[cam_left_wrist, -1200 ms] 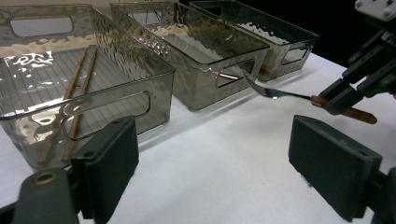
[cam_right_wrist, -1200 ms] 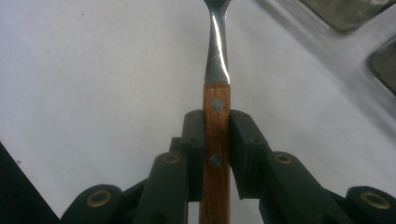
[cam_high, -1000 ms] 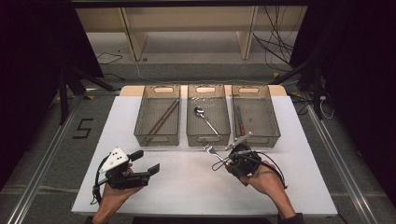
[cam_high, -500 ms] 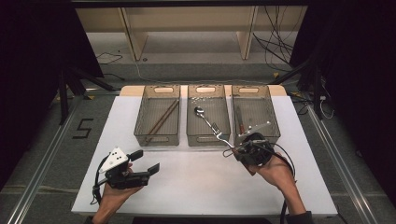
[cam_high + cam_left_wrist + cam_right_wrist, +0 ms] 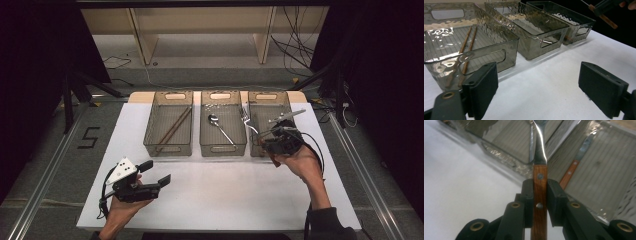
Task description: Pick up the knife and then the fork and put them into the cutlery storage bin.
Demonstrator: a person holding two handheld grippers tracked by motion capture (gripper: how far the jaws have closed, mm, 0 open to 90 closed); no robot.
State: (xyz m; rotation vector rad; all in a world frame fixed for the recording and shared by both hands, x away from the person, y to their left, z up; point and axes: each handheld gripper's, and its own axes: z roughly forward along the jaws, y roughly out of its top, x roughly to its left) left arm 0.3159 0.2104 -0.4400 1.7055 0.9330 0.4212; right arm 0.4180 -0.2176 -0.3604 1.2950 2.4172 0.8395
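Observation:
My right gripper [image 5: 274,141] is shut on the wooden handle of a fork [image 5: 248,121], held in the air over the front left corner of the right bin [image 5: 287,107]. In the right gripper view, both pads of that gripper [image 5: 540,185] clamp the handle, and the fork's metal neck [image 5: 540,152] points up over the bins. A wooden-handled knife [image 5: 574,167] lies inside the right bin. My left gripper [image 5: 155,172] rests open and empty near the table's front left. In its own view the left gripper [image 5: 539,92] has its jaws wide apart over bare white table.
Three clear bins stand in a row at the back. The left bin [image 5: 168,147] holds chopsticks [image 5: 175,127], and the middle bin [image 5: 223,148] holds a spoon [image 5: 220,127]. The white table [image 5: 225,190] spreads between the bins and my hands.
My right gripper has lifted the fork and carried it away from the front of the table toward the right bin. The left gripper has stayed where it was.

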